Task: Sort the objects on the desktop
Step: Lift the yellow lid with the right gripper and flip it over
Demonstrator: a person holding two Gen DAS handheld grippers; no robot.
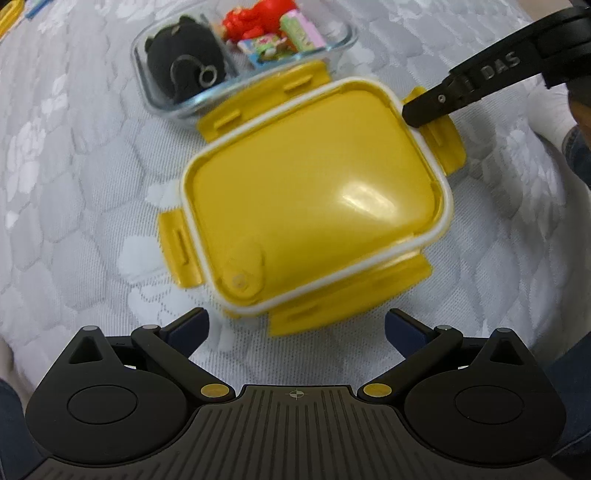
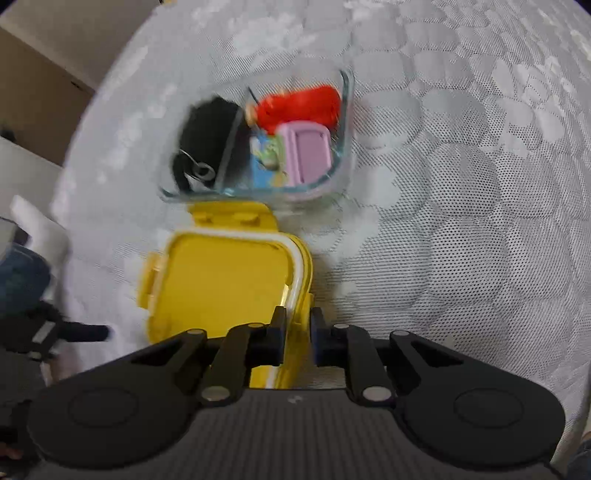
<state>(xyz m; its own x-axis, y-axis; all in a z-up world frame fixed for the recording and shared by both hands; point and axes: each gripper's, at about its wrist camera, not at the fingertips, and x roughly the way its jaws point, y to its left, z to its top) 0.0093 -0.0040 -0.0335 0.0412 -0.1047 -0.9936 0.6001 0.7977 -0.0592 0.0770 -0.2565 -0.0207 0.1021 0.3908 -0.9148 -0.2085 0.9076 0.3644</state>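
Note:
A yellow lid (image 1: 306,195) with a white seal and four clip flaps lies upside down on the white patterned cloth. My right gripper (image 2: 297,326) is shut on the lid's edge (image 2: 295,295); in the left wrist view its black finger (image 1: 436,103) touches the lid's far right corner. My left gripper (image 1: 295,328) is open and empty, just short of the lid's near edge. Behind the lid stands a divided glass container (image 1: 184,107) holding a black plush toy (image 1: 184,62), a red toy (image 1: 255,20) and small colourful packets (image 1: 299,33). It also shows in the right wrist view (image 2: 343,122).
The cloth (image 2: 461,221) spreads wide to the right of the container. A yellow object (image 1: 7,18) lies at the far left corner. A person's legs in jeans (image 2: 18,277) and a cardboard box (image 2: 33,96) are at the left, off the surface's edge.

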